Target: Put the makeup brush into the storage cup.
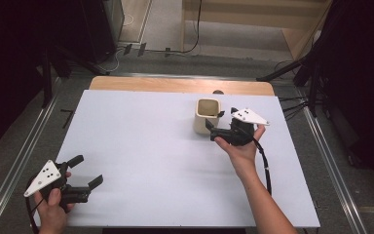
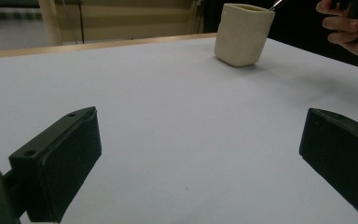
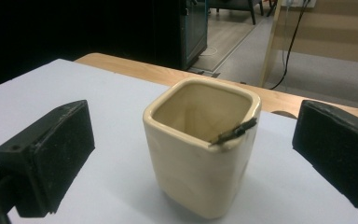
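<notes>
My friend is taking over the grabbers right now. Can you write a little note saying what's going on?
Right gripper: open, empty, its jaws pointing at the cream cup and standing either side of it in the right gripper view, not touching it.
Left gripper: open, empty, low over the near left part of the white table, far from the cup.
Cup: upright at the far right of the table. A thin dark stick-like thing leans on its rim; I cannot tell what it is.
Done: the stick seems to be in the cup already.
Left: nothing is held; probably just draw the right gripper clear.
</notes>
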`<state>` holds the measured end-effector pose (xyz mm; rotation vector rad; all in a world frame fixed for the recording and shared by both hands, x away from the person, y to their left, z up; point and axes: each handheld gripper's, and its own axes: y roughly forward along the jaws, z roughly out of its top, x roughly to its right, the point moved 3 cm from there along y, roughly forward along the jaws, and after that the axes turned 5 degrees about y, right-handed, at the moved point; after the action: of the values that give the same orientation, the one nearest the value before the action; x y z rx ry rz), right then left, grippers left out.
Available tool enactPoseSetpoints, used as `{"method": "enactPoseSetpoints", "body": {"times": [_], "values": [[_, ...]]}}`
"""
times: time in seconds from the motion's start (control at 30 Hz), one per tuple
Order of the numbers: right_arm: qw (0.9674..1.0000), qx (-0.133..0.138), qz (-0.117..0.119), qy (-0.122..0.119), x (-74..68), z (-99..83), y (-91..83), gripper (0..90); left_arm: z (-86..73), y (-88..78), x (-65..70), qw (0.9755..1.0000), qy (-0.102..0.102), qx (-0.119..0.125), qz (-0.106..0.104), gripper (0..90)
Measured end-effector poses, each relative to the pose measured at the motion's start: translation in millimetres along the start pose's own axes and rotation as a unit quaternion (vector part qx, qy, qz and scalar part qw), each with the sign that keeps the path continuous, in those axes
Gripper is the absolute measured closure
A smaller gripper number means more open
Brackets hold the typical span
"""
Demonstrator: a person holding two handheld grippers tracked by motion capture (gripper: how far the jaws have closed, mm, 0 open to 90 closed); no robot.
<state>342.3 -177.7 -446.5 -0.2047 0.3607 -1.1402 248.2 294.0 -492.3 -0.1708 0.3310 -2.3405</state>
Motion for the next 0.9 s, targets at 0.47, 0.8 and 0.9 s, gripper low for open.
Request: {"method": "enactPoseSetpoints", "body": {"times": [0.47, 0.8, 0.9], "values": [[1.0000, -0.003, -0.001, -0.008, 8.5, -21.7, -23.6, 0.0, 0.0, 0.4, 0.7, 1.0000, 0.002, -0.001, -0.001, 0.0], [1.0000, -0.005, -0.005, 0.002, 18.6, -36.0, -40.1, 0.0, -0.1, 0.7, 0.9, 1.0000, 0.003, -0.001, 0.000, 0.0], [0.9999, -0.004, -0.007, 0.006, 21.6, -39.6, -46.0, 0.0, 0.0, 0.6, 0.9, 1.0000, 0.003, -0.001, 0.000, 0.0]]}}
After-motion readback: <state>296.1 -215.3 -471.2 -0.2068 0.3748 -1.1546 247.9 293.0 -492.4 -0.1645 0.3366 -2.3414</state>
